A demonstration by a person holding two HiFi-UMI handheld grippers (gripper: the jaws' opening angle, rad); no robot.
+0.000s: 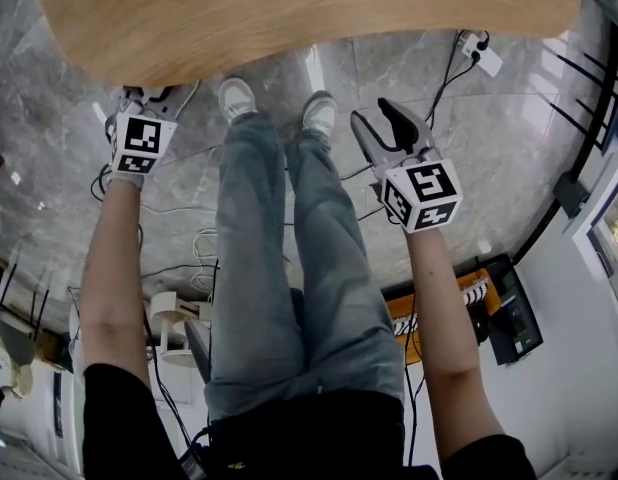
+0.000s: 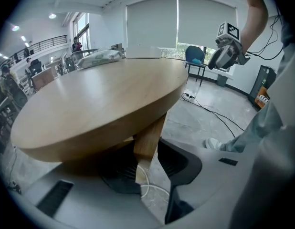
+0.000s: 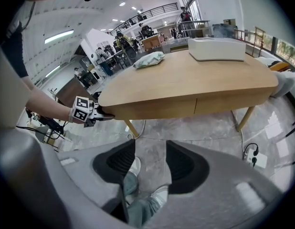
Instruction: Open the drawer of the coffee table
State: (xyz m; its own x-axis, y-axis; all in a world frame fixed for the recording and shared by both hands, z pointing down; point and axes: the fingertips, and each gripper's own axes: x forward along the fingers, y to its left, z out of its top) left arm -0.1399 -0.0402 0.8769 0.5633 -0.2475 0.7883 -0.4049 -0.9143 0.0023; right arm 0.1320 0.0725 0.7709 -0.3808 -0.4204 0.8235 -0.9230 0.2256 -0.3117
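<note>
Drawer (image 3: 157, 109) shut, front facing person (image 1: 289, 298), long axis left-right.

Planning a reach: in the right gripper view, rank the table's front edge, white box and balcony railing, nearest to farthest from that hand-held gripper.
1. Table's front edge, straight ahead.
2. White box, on the tabletop, right.
3. Balcony railing, far background.
</note>
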